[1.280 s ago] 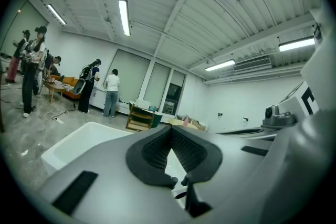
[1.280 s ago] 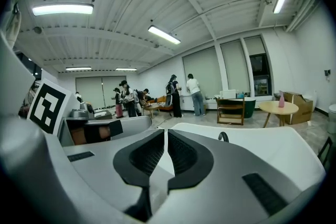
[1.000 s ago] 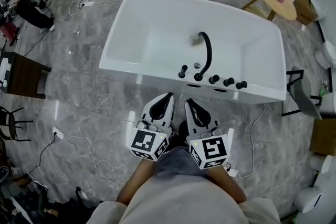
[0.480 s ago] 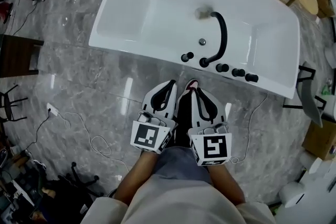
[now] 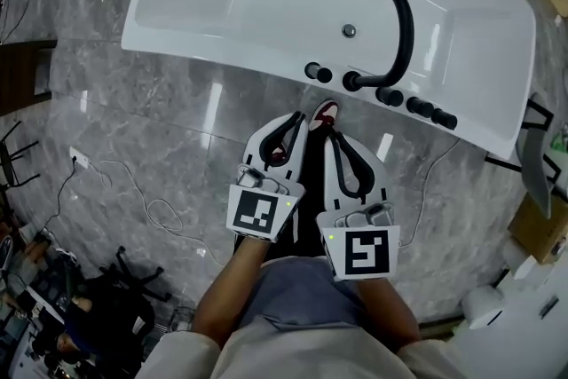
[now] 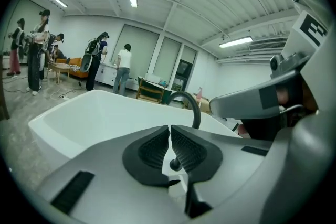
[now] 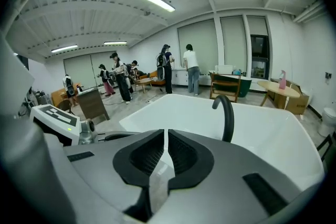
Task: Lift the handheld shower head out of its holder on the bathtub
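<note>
Left hand-held gripper (image 6: 170, 131) and right hand-held gripper (image 7: 166, 136) sit pressed together, empty, short of the bathtub (image 5: 222, 58); unless opened, they risk knocking the shower head (image 5: 316, 72) instead of gripping it.

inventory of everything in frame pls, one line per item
bathtub: 1, white, top of head view
spout: 1, black, curved, on the tub's near rim
shower head: 1, black, in its holder left of spout
knobs: 3, black, on the rim right of spout
drain: 1, metal, tub bottom
floor: grey marble
cables: white, on floor either side of person
table: 1, dark brown, left edge
people: several, far side of room
shoe: 1, red and white, between the grippers
left gripper: white and black, shut, empty, short of tub
right gripper: same, shut, empty
marker cubes: 2, black-and-white, one per gripper
</note>
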